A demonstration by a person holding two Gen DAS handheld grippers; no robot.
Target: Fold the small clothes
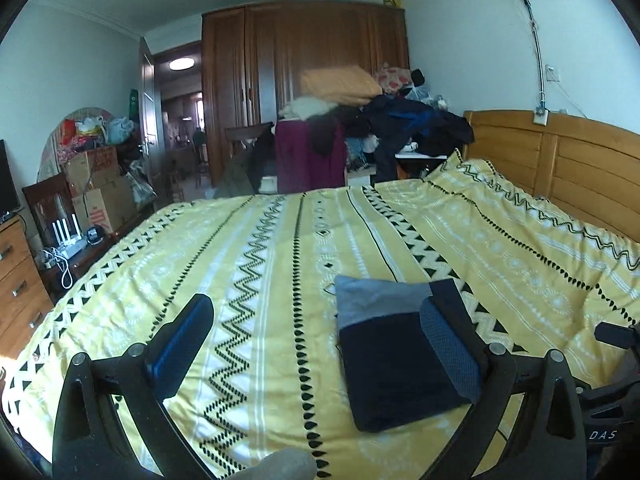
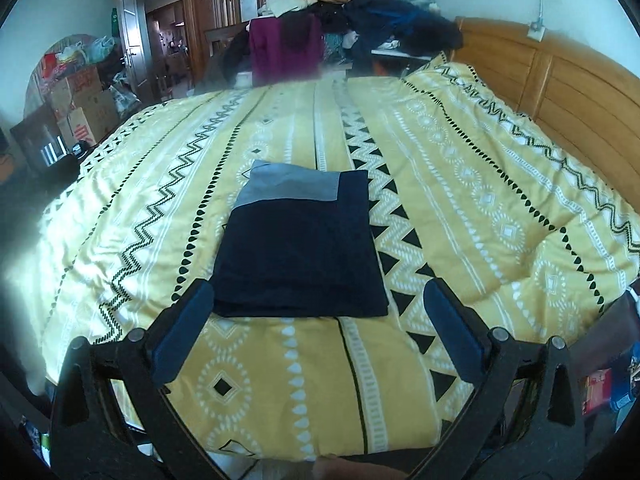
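Folded garment: a navy rectangle with a grey band along its far edge, lying flat on the yellow patterned bedspread, at the centre of the right wrist view.
Same garment, left wrist view: lower right of centre, partly behind the gripper's right finger.
Left gripper: jaws wide apart and holding nothing; the garment's near right corner lies just by the right blue pad, and contact cannot be judged.
Right gripper: jaws wide, empty; the garment's near edge sits between the fingertips, with its left corner just beside the left pad.
Headboard: wooden, upper right of frame.
Clothes pile: top centre, beyond the bed.
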